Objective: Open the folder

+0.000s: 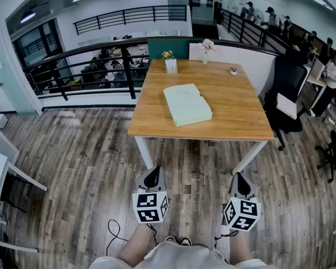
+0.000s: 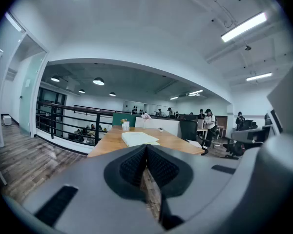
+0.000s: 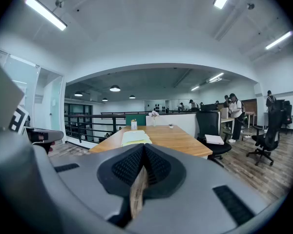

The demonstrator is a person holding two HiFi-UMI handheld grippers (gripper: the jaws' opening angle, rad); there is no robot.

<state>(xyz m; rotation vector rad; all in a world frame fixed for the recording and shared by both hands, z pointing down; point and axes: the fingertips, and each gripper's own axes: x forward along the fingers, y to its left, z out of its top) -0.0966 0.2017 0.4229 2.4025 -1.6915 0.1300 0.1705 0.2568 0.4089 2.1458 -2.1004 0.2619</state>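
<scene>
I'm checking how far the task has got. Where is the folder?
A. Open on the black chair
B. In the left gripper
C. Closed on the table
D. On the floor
C: the folder lies flat and closed on the table, while the left gripper and right gripper hang short of the table, shut and empty.

The pale green folder (image 1: 187, 104) lies closed and flat, slightly askew, near the middle of the wooden surface (image 1: 235, 116).
</scene>
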